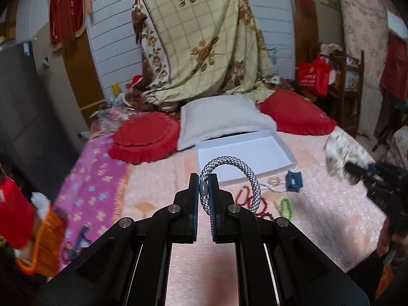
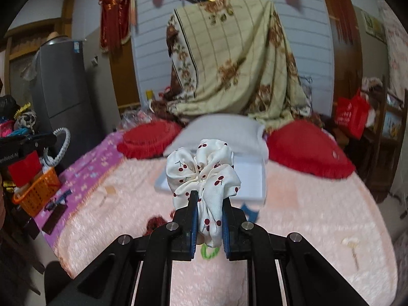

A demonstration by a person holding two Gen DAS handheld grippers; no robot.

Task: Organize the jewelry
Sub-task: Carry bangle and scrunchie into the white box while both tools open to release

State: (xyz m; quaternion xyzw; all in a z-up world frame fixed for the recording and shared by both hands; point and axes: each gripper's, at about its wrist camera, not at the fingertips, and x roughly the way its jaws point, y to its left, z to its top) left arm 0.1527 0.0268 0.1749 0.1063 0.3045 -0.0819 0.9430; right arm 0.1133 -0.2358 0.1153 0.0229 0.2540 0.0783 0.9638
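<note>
Carry step: left gripper (image 1: 204, 178) clamps silver bracelet (image 1: 230, 176), right gripper (image 2: 209, 204) clamps cherry scrunchie (image 2: 204, 176), both above pink blanket (image 1: 318, 204). Next, likely: bring both over white box (image 1: 242, 150), release inside.

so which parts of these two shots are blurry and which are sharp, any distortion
Left wrist view: the left gripper and silver braided bracelet are sharp; the scrunchie at the right edge is motion-smeared. Right wrist view: the right gripper and cherry-print scrunchie are crisp, the white box behind is soft. Both views show fisheye bowing and dark corners.
</note>
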